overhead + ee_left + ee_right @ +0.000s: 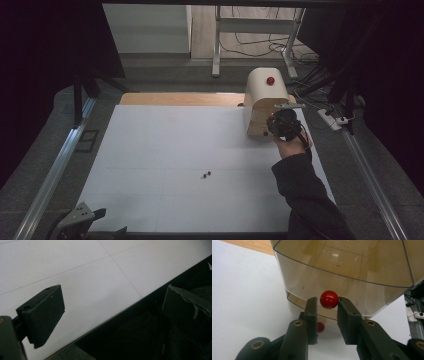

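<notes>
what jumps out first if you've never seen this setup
A rounded box with a clear curved front stands at the far right of the white table. The right gripper has its jaws on either side of the box's red knob, pads at its sides. The left gripper sits open at the near left edge.

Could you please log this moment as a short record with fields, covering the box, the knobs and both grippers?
Setting: white table top with a wooden strip along its far edge
Box: rounded box with a clear curved cover
Knobs: red knob on the clear cover, a second red knob lower down
Right gripper: jaws either side of the upper knob, seemingly touching it
Left gripper: wide open, nothing between the jaws, at the table's near edge
Loose items: two small dark bits mid-table
</notes>
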`<state>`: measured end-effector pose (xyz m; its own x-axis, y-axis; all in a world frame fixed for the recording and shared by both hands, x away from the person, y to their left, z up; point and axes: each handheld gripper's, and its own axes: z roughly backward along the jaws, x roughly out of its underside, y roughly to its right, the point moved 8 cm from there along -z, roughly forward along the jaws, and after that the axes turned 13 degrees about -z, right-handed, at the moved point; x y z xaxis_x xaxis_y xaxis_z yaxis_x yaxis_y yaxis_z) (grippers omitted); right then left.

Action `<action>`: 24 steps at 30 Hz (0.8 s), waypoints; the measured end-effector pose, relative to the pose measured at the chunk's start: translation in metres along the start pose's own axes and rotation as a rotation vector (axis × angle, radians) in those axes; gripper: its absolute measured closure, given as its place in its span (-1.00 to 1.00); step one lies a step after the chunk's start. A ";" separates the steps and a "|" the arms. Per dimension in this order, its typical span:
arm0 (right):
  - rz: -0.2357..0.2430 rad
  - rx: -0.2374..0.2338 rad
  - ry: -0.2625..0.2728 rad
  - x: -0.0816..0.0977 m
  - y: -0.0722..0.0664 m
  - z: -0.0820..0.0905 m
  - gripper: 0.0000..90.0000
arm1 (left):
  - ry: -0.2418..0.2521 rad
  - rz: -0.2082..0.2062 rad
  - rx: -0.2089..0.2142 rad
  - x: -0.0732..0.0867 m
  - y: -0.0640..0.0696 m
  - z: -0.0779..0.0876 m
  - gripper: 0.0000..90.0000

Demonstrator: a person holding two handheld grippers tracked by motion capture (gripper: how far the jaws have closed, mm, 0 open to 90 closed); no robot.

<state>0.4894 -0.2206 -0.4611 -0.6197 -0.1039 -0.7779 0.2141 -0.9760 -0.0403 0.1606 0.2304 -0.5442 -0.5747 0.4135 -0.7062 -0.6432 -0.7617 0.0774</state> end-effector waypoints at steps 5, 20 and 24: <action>-0.032 -0.008 -0.006 0.000 0.001 0.000 0.62 | -0.002 0.001 0.000 0.000 0.000 0.000 -0.89; -0.053 -0.028 -0.028 0.006 0.001 0.008 0.64 | -0.002 0.000 -0.002 0.000 0.000 0.000 -0.89; -0.052 -0.040 -0.028 0.011 0.001 0.014 0.64 | -0.003 0.000 -0.003 0.000 0.000 0.000 -0.89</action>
<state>0.4729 -0.2254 -0.4608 -0.6519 -0.0587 -0.7561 0.2107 -0.9718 -0.1062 0.1603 0.2303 -0.5444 -0.5763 0.4152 -0.7039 -0.6418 -0.7632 0.0753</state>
